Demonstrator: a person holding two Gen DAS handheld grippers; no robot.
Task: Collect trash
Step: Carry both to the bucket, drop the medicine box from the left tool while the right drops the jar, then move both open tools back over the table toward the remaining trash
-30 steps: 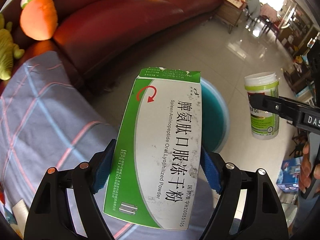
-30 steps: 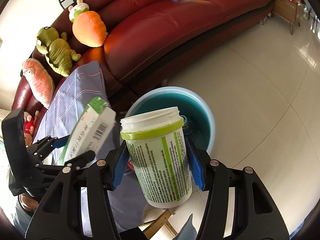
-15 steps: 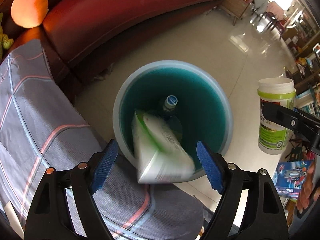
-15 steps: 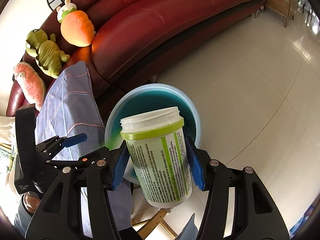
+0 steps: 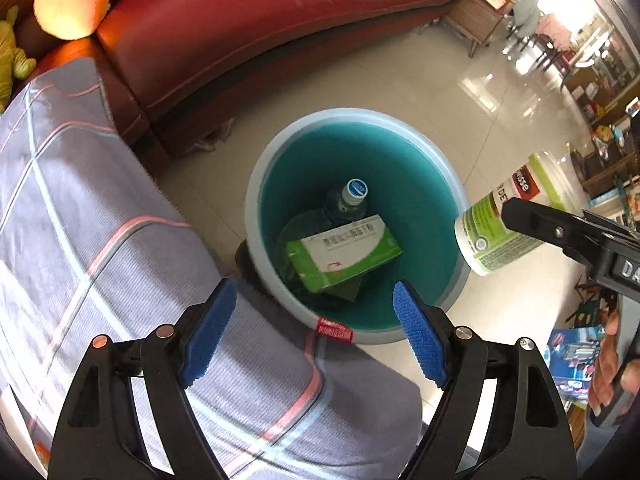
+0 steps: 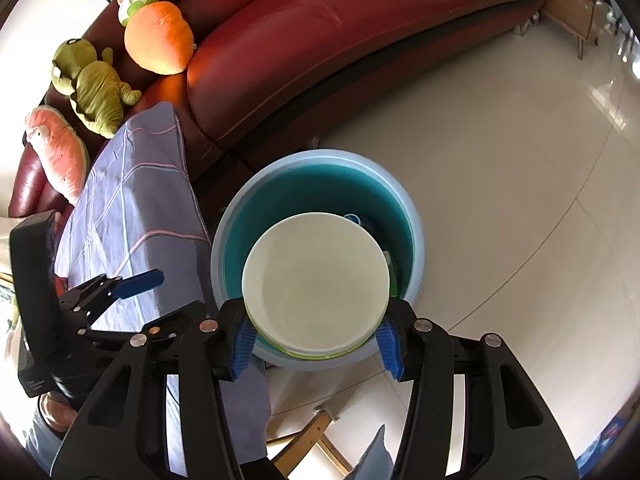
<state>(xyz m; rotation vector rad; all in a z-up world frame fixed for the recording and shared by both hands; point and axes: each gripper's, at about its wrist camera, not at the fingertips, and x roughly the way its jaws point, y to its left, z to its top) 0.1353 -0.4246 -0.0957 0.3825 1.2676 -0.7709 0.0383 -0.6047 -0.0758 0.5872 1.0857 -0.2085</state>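
Note:
A pale blue bin (image 5: 256,216) with a teal inside stands on the floor by the sofa. In it lie a green and white medicine box (image 5: 344,254) and a clear plastic bottle (image 5: 348,200). My left gripper (image 5: 316,328) is open and empty just above the bin's near rim. My right gripper (image 6: 316,338) is shut on a white jar with a green band (image 6: 316,280), tipped so its lid faces the camera, over the bin (image 6: 416,248). The jar also shows in the left wrist view (image 5: 496,232), tilted over the bin's right rim.
A grey checked cloth (image 5: 80,216) covers a surface left of the bin. A dark red sofa (image 5: 240,20) runs behind, with plush toys (image 6: 156,36) on it. Pale tiled floor (image 6: 500,160) lies to the right. A wooden frame (image 6: 316,436) sits below the right gripper.
My left gripper opened and the medicine box dropped into the bin. My right gripper tipped the jar forward and moved it over the bin.

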